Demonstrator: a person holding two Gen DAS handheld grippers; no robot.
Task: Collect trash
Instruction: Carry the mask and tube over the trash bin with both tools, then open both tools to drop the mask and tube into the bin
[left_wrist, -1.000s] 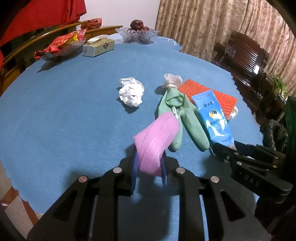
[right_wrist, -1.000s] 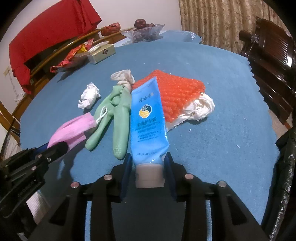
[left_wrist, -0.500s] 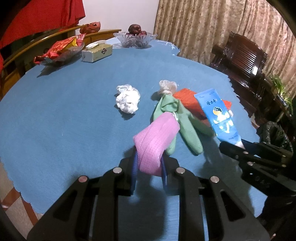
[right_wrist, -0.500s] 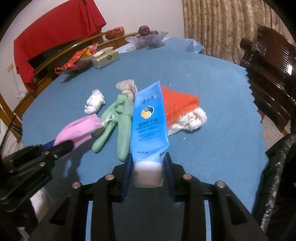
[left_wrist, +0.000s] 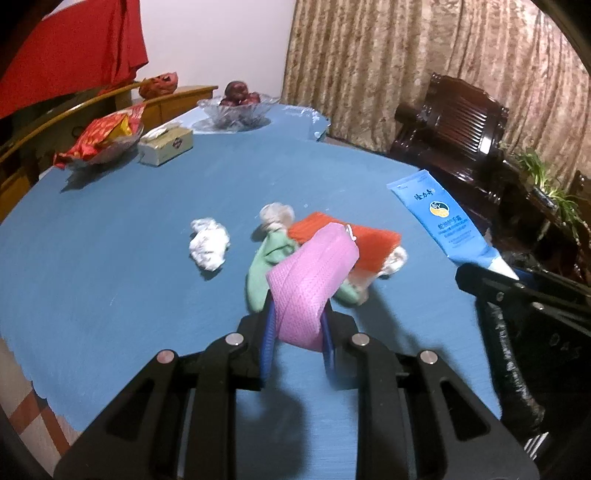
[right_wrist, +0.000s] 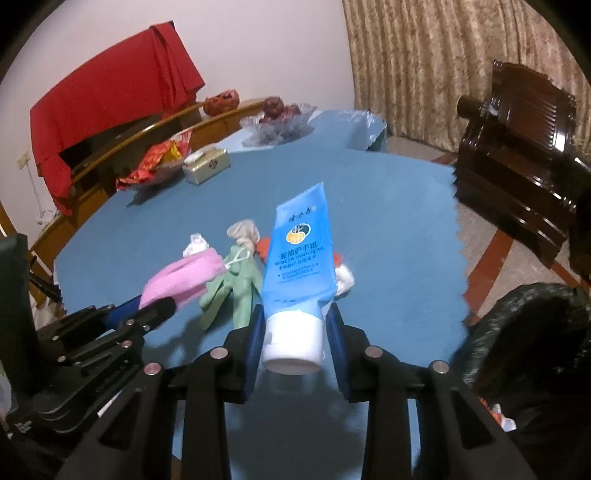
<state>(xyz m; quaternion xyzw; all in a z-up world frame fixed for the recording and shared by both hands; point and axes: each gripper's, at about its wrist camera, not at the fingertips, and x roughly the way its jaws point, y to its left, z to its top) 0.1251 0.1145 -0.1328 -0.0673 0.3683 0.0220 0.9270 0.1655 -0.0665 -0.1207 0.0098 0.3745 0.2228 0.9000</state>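
Note:
My left gripper (left_wrist: 297, 341) is shut on a pink face mask (left_wrist: 314, 284) and holds it above the blue table (left_wrist: 110, 266). My right gripper (right_wrist: 295, 343) is shut on a blue hand-cream tube (right_wrist: 299, 266) by its white cap, lifted off the table; the tube also shows in the left wrist view (left_wrist: 443, 218). On the table lie a crumpled white tissue (left_wrist: 208, 247), a green glove (left_wrist: 266, 262), an orange bubble-wrap sheet (left_wrist: 354, 243) and a beige wad (left_wrist: 275, 214). A black trash bag (right_wrist: 535, 350) sits at the right, below the table edge.
At the far side stand a glass fruit bowl (left_wrist: 236, 110), a tissue box (left_wrist: 166, 146) and a dish of red snack packets (left_wrist: 103, 138). A dark wooden chair (left_wrist: 458, 125) stands to the right of the table. Curtains hang behind.
Both grippers have risen and pulled back from the table with their items. The tube has been lifted off the pile, and the mask hangs higher above the glove.

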